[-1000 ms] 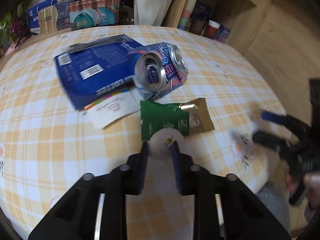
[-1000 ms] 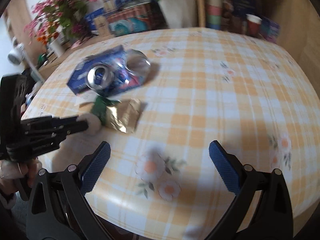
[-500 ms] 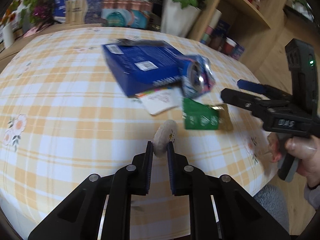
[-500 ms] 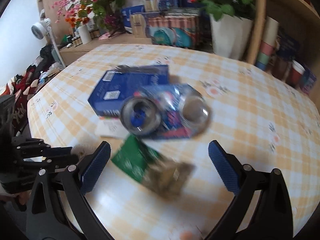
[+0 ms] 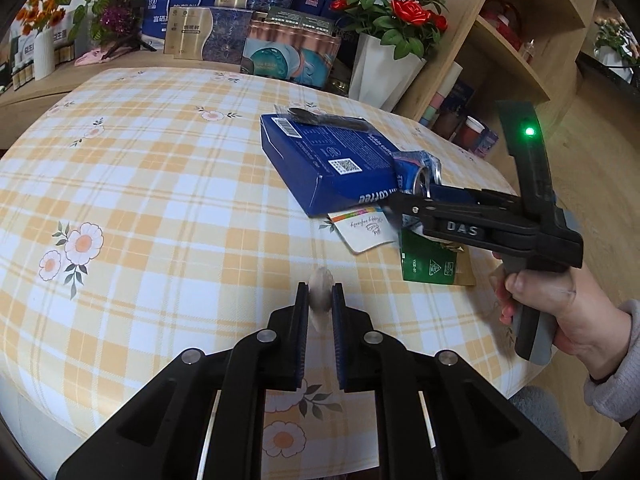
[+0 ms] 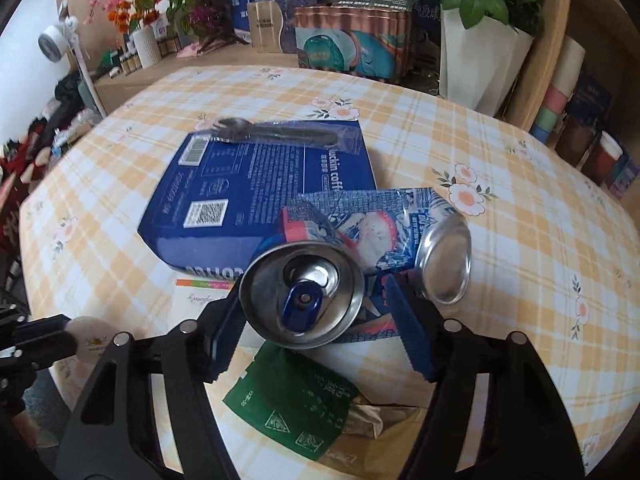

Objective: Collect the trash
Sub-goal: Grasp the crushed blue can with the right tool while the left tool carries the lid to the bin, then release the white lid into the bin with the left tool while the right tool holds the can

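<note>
Left gripper [image 5: 320, 300] pinches a small white disc [image 5: 321, 280]; right gripper [image 6: 316, 320], jaws just closing, straddles the crushed can [image 6: 360, 240], its mouth end nearest the camera, its base toward the right

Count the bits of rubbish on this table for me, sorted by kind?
Crushed can: 1
Blue coffee box: 1
Wrapped plastic spoon: 1
Green sachet: 1
Paper card: 1
Small round white piece, held in the left tool: 1
Total: 6

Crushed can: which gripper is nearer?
Right. The right gripper straddles the crushed can, jaws closing in on its top end. The left gripper, clamped on a small white disc, sits apart from it.
</note>
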Tool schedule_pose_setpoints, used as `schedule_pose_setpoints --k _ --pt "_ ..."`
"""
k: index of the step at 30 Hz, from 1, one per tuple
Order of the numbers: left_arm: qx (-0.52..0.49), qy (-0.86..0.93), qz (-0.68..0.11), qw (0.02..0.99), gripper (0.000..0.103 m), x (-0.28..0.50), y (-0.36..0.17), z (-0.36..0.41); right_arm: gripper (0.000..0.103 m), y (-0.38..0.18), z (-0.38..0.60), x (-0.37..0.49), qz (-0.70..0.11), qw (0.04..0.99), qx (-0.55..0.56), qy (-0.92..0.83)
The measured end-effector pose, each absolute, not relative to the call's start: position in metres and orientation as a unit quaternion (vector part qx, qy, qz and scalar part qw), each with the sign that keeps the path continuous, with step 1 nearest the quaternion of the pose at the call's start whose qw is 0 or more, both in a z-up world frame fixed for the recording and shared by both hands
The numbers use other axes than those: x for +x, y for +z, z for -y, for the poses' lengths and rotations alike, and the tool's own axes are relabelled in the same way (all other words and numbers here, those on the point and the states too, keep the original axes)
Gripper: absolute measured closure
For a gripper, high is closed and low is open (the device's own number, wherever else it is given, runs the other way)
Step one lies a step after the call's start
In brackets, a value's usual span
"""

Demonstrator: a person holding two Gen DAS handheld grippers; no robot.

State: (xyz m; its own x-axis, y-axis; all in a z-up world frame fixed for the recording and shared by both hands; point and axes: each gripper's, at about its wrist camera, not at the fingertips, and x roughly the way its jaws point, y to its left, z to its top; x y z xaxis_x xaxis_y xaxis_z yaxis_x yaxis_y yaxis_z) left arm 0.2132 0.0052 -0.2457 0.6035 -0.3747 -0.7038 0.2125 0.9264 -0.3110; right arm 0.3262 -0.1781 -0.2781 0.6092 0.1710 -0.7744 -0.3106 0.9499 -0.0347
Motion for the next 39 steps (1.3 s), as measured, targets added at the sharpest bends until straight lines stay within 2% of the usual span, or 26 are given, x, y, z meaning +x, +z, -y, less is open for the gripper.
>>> schedule_pose_setpoints --k 1,18,25,36,38,39 --pt "-0.099 -0.165 -0.413 0.890 0.092 0.212 -0.246 -0.005 0.049 -0.277 0.176 0.325 -0.418 0.894 -0.088 0.137" --pt "-0.072 -0.211 -0.442 0.869 0.088 0.222 -0.262 0.029 0.049 -0.255 0.205 0.280 -0.375 0.911 -0.026 0.172" --pt "-0.066 -0.229 -0.414 0.879 0.093 0.213 -0.248 0.035 0.049 -0.249 0.224 0.262 -0.366 0.916 0.007 0.168" --pt "-0.056 -0.249 -0.391 0.885 0.095 0.180 -0.211 0.028 0.049 -0.212 0.237 0.209 -0.325 0.930 0.028 0.169" --pt "-0.054 -0.251 -0.387 0.886 0.103 0.170 -0.203 0.025 0.049 -0.205 0.238 0.195 -0.319 0.932 0.029 0.170" --pt "-0.055 -0.253 -0.384 0.887 0.103 0.164 -0.198 0.023 0.049 -0.201 0.238 0.187 -0.316 0.933 0.030 0.170"
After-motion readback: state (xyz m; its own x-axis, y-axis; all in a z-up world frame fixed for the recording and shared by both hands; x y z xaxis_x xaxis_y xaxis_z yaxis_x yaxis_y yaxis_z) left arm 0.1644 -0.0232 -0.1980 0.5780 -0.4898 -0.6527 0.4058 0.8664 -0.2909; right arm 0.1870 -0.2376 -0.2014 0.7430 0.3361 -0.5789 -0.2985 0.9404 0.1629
